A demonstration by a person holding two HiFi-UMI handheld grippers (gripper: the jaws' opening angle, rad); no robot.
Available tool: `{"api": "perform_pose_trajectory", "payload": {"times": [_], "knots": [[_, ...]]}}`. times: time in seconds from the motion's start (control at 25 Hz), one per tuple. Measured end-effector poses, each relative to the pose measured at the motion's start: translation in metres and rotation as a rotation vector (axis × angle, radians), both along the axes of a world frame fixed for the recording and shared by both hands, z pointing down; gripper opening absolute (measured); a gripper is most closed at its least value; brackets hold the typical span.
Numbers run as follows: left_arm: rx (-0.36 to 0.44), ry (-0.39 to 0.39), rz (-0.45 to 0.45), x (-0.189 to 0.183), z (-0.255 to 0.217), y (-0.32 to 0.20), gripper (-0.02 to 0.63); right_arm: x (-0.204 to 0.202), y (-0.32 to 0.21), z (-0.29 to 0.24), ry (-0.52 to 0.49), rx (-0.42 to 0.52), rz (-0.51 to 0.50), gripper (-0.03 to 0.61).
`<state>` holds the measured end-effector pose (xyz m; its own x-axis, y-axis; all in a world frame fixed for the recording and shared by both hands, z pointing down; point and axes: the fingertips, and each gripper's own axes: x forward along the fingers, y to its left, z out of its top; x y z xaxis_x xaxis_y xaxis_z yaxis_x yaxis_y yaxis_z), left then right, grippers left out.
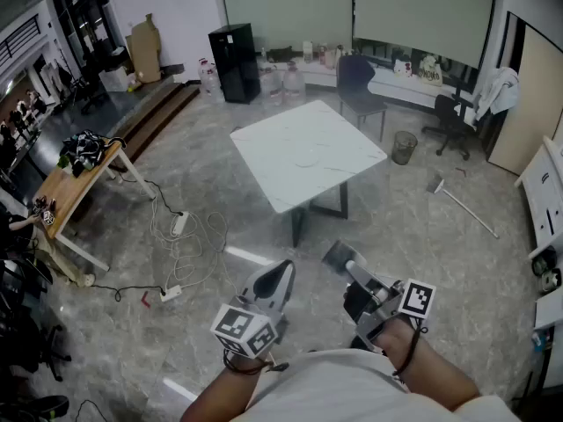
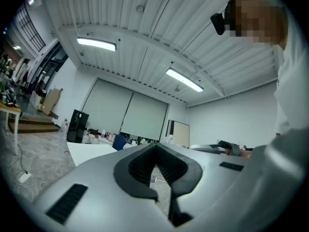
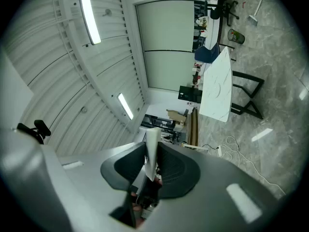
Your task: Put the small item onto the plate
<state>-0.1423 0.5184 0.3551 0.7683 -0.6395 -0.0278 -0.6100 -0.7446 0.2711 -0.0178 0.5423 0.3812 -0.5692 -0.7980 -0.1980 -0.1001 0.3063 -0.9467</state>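
While the person stands well back from the white table [image 1: 281, 139], both grippers are held out low in front of the body. The right gripper [image 1: 341, 260] is clamped on the small item [image 3: 151, 149], a thin white piece standing edge-on between the dark pads [image 3: 178, 170] and poking out past them. The left gripper [image 1: 274, 281] has its jaws meeting at the tips, nothing between them. Over on the table top there's the plate [image 1: 309, 158], pale, only a faint round outline against the white surface. Cables [image 1: 189, 236] trail across the floor [image 1: 422, 227] to the left of the table.
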Motion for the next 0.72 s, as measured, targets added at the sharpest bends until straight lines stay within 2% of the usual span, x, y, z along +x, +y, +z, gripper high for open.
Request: {"api": "perform_pose_trajectory", "payload": {"times": [0.72], "knots": [[-0.002,0.009,-0.012,-0.015,0.004,-0.008,0.005,-0.013,-0.008,0.003,0.014,-0.007,-0.004,0.080]]}}
